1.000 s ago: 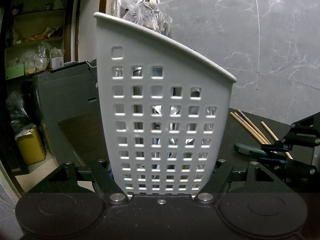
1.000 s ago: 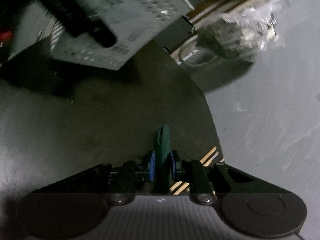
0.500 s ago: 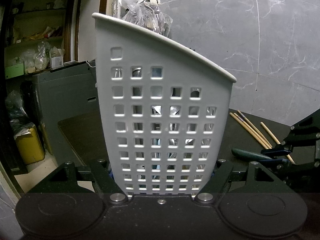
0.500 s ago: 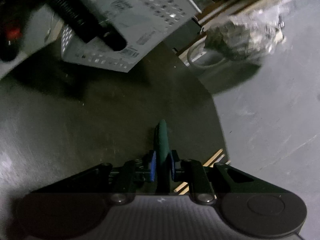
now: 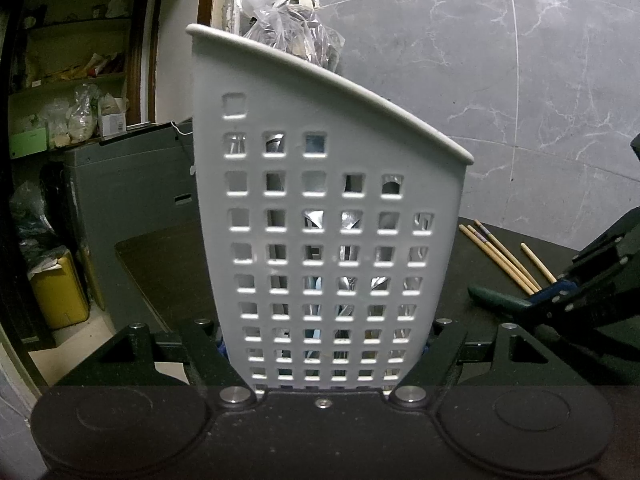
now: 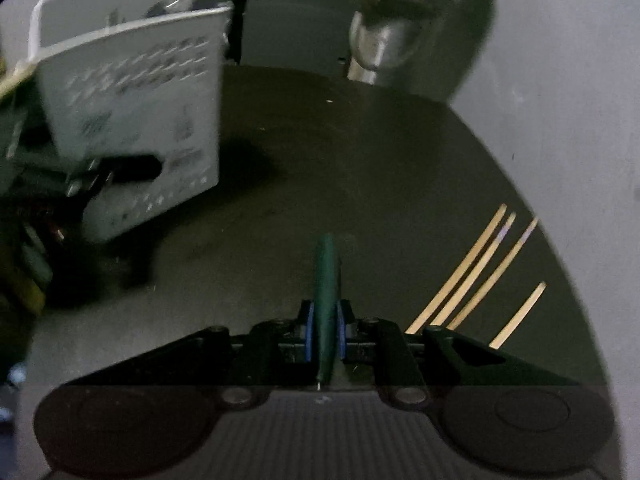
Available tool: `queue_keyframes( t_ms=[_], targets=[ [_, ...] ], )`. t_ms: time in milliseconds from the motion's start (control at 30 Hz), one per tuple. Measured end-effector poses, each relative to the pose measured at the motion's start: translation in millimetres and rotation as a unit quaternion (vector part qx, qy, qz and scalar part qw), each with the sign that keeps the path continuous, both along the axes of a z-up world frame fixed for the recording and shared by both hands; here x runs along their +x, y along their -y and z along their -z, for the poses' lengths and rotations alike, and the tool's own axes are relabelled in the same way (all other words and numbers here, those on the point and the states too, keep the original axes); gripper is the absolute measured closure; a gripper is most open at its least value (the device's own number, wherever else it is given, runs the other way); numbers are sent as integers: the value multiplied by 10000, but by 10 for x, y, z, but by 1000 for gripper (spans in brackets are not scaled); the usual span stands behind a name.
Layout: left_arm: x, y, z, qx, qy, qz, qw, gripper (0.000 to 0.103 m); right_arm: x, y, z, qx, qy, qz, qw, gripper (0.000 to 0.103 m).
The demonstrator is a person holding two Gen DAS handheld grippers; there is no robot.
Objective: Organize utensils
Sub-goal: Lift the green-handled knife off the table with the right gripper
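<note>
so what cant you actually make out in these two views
- Contents of the white perforated caddy: left wrist view shows only glints through its holes; right wrist view is motion-blurred.
- Working end of the green-handled utensil: hidden behind the right gripper in both views.
- Near ends of the chopsticks: covered by that gripper's body.
- Left gripper fingertips: hidden behind the caddy wall.
- Bagged object behind the table: blurred.

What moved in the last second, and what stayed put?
The right gripper swung around with its dark green utensil handle, so the white perforated basket now shows upright and the wooden chopsticks came into fuller view. Nothing was picked up or let go. The left gripper stayed clamped on the basket, which barely shifted.
</note>
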State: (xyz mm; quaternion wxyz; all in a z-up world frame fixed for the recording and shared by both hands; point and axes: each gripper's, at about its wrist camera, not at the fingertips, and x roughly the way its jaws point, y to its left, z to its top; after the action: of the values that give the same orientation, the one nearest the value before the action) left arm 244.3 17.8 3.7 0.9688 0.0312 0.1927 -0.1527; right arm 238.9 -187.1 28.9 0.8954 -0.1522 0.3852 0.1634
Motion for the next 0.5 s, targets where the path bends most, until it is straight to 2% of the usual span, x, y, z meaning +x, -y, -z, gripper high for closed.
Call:
queue_keyframes(
  t_ms=[133,500],
  targets=[
    [0,-7,2,-1,-1,1,10000,27,76,135,-23,375,-211,120,9990,90],
    [1,-14,3,-9,2,-6,10000,27,234,272,-30,825,-444,321,9951,91]
  ],
)
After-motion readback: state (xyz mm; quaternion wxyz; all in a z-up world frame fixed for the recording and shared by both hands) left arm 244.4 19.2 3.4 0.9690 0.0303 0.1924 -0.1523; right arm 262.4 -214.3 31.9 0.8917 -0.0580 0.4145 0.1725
